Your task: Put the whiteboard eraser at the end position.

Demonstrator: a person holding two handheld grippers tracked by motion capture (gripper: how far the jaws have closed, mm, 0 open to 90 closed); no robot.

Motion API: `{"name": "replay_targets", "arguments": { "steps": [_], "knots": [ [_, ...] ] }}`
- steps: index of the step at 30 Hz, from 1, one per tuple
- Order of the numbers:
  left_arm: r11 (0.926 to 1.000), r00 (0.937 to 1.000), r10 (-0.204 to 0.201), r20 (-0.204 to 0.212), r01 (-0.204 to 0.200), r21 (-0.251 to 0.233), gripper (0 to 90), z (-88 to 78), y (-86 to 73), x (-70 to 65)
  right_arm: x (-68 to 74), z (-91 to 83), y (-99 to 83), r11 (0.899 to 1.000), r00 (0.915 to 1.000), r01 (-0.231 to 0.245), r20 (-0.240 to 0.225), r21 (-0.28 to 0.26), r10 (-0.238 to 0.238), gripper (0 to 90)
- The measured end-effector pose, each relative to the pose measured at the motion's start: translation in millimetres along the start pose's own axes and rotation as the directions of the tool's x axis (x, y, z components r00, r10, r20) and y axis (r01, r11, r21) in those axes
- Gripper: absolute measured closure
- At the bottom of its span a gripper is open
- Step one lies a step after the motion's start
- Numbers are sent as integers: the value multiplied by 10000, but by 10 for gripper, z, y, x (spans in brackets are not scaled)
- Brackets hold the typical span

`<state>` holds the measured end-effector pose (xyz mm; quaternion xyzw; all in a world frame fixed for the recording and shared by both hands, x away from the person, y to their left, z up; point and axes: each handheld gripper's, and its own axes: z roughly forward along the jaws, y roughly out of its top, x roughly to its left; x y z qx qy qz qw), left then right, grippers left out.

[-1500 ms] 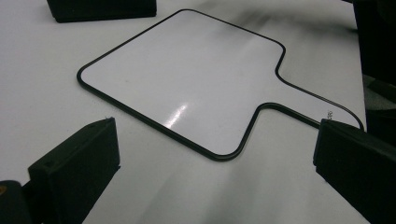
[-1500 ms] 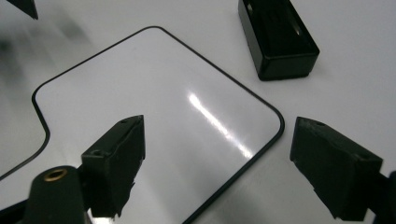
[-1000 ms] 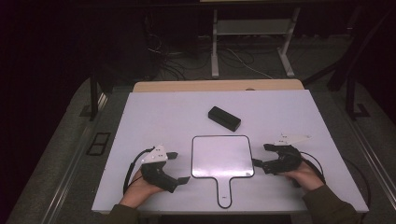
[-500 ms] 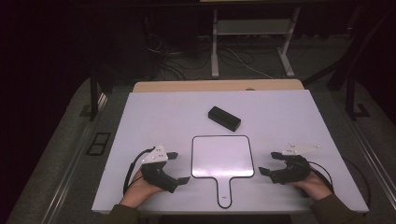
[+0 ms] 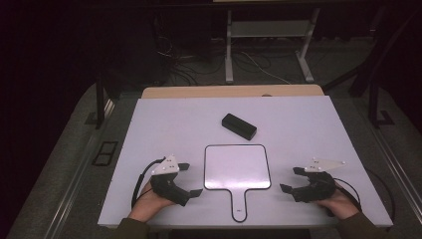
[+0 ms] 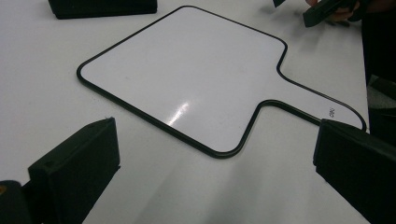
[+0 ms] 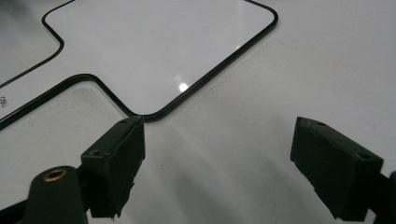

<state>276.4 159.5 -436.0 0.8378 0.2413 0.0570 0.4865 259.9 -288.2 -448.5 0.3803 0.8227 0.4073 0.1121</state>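
Observation:
A white paddle-shaped board point(image 5: 237, 167) with a thin black rim lies flat near the table's front edge, its handle point(image 5: 239, 204) pointing toward me. My left gripper point(image 5: 190, 179) rests left of the board, open, with nothing between its jaws. In the left gripper view the board point(image 6: 187, 74) lies ahead of that gripper point(image 6: 217, 135), one rounded corner near the gap between the jaws. My right gripper point(image 5: 290, 179) sits to the board's right, also open and empty. Seen from the right gripper point(image 7: 219, 130), the board's corner point(image 7: 154, 42) is just ahead of the left jaw.
A small black box point(image 5: 239, 126) lies beyond the board toward the table's middle, and its edge shows at the top of the left gripper view point(image 6: 102, 7). The white tabletop point(image 5: 164, 124) ends at a wooden strip at the back. Dark floor, cables and stands lie beyond.
My right gripper has drawn back toward the table's front edge and slightly to the right, still open. The left gripper, board and black box have not moved.

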Motion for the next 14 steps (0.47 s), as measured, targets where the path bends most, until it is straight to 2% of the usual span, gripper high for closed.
{"name": "replay_targets", "arguments": {
  "steps": [14],
  "knots": [
    [10000,10000,-3,-6,3,50,0,13,-1,-7,-9,-2,-2,10000,10000,37,26,-33,-37,165]
  ]
}}
